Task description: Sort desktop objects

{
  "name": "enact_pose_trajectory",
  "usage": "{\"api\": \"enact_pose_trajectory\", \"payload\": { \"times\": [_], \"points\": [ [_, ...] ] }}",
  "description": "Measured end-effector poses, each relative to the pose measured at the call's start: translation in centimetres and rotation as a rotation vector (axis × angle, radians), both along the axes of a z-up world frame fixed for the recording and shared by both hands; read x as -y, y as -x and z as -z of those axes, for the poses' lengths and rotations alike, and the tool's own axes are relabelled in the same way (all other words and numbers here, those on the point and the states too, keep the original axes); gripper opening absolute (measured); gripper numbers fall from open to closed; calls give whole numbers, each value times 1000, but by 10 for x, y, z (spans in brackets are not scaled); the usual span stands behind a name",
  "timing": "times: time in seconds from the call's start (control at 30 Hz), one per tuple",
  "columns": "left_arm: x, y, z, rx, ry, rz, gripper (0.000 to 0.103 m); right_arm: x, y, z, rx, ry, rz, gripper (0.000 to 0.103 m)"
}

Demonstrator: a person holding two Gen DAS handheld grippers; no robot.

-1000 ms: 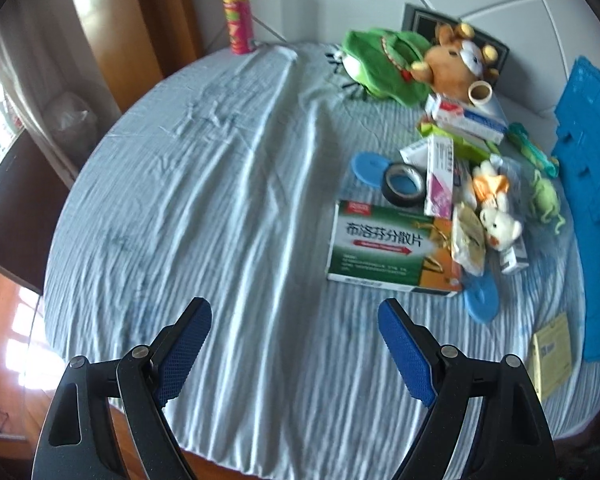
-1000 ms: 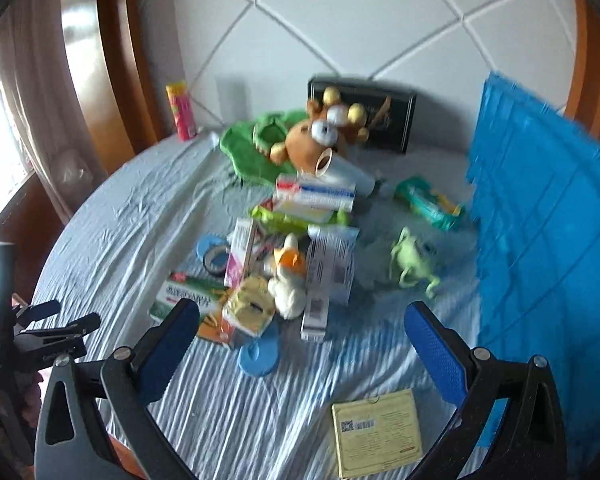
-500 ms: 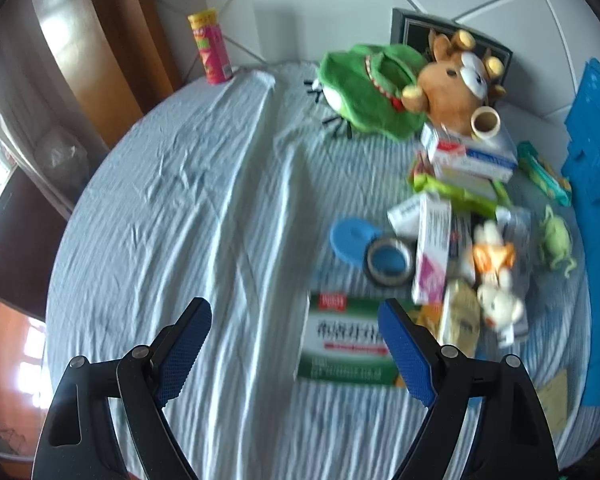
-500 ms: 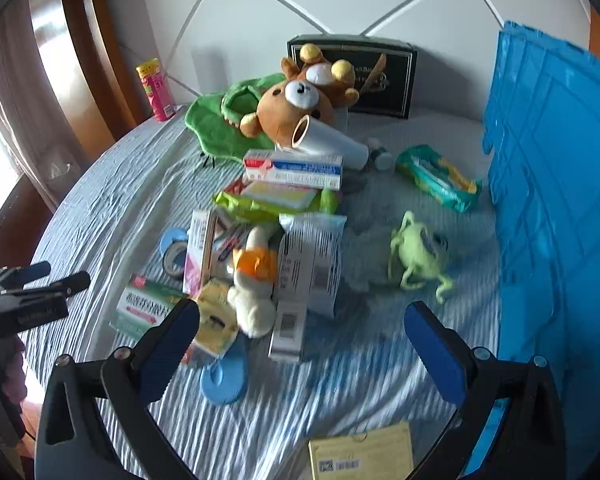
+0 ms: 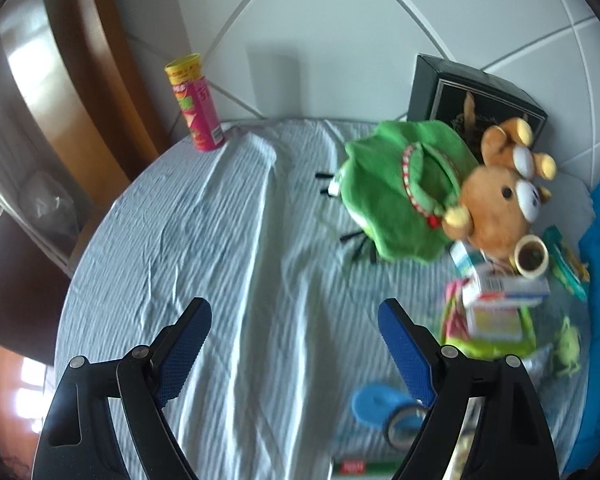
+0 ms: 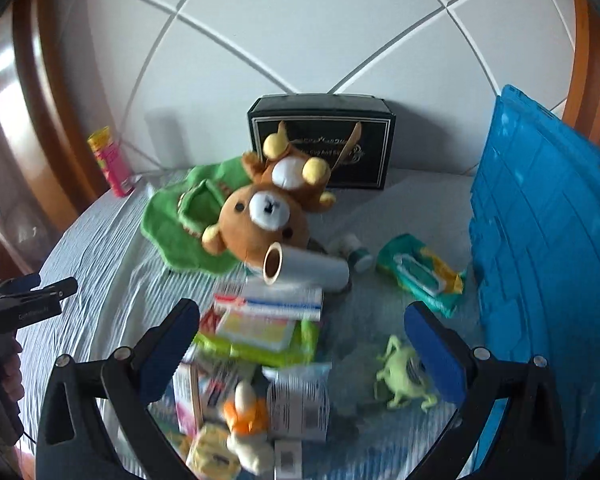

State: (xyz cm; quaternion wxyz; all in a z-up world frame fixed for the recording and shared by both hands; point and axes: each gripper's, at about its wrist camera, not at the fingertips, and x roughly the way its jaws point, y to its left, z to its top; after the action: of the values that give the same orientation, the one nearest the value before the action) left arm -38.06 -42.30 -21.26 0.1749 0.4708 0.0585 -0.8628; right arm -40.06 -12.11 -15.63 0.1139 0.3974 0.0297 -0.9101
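A pile of objects lies on a round table under a pale striped cloth (image 5: 228, 248). A brown plush bear (image 6: 264, 216) lies on a green plush (image 6: 172, 228), with a cardboard-core roll (image 6: 304, 268) in front. Below it are medicine boxes (image 6: 268, 304), a green packet (image 6: 260, 344), a small orange-and-white toy (image 6: 244, 408) and a green one-eyed monster figure (image 6: 404, 376). My right gripper (image 6: 304, 340) is open and empty above the boxes. My left gripper (image 5: 294, 340) is open and empty over bare cloth, left of the pile (image 5: 496, 304).
A blue plastic crate (image 6: 548, 248) stands at the right. A black box (image 6: 320, 144) leans at the back wall. A pink-and-yellow snack can (image 5: 194, 104) stands at the far left. A wet-wipes pack (image 6: 420, 276), a blue lid (image 5: 374, 402) and a tape roll (image 5: 404, 424) lie nearby.
Both grippers have moved forward toward the back of the table. The pile looks nearer and lower in both views; the green-and-white box has slid to the left view's bottom edge. Both stay open.
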Motion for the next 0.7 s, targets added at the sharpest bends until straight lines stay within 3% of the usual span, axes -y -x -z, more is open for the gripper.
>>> {"api": "enact_pose_trajectory", "payload": {
  "times": [0.37,0.6,0.7],
  "points": [
    [31,161,5,-16,-42,-21,86,-22,143,34,54,-124,232,103],
    [-13,275,25,27,-84,66,86,-36,212,69,115,-189,299,103],
    [-41,309,45,101,-88,137,86,-30,230,87,142,-176,277,103]
  ]
}}
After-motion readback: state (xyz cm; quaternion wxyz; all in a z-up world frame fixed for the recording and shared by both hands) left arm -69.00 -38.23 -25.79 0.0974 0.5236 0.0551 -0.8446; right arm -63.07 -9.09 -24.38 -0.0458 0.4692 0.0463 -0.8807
